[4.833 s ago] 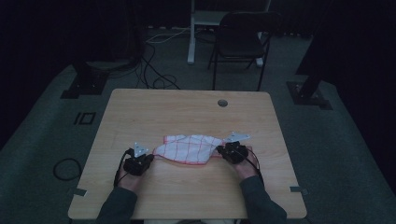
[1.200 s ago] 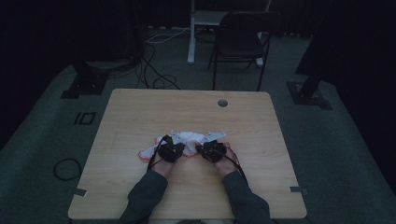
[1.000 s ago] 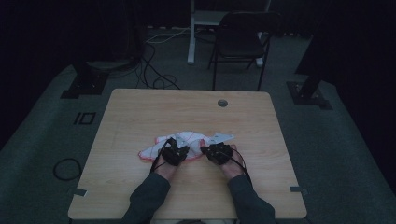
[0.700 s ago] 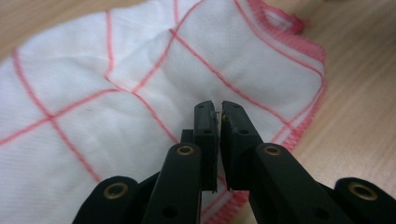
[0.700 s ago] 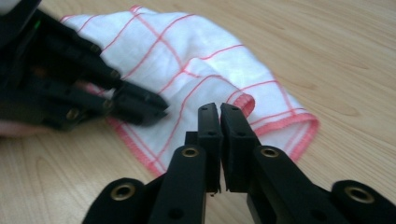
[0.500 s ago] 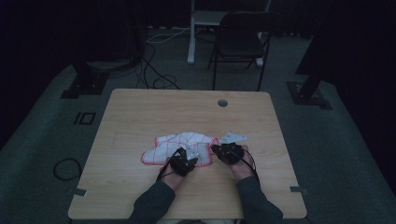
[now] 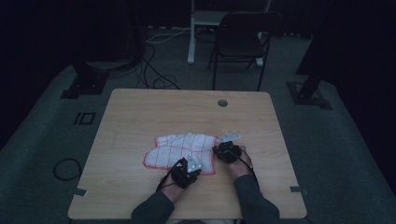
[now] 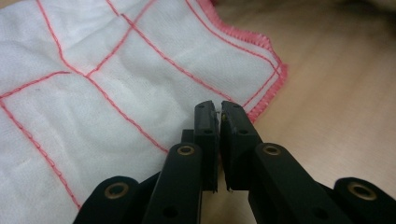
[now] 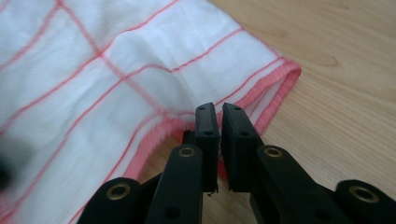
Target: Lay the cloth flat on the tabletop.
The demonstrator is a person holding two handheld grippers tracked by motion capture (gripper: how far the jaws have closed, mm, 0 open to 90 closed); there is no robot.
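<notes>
Thin cloth pinched at its near hem by both grippers.

The white cloth (image 7: 182,148) with red lines lay near the middle of the bench (image 7: 140,112), toward its near edge. It looked light, soft and limp. The left gripper (image 8: 218,108) and right gripper (image 9: 218,109) had their jaws together on the stitched hem, the firmest place.

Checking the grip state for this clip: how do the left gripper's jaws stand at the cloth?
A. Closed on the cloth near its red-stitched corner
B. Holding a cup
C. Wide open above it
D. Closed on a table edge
A: in the left gripper view the left gripper has its jaws pressed together on the cloth near its red-hemmed corner.
</notes>
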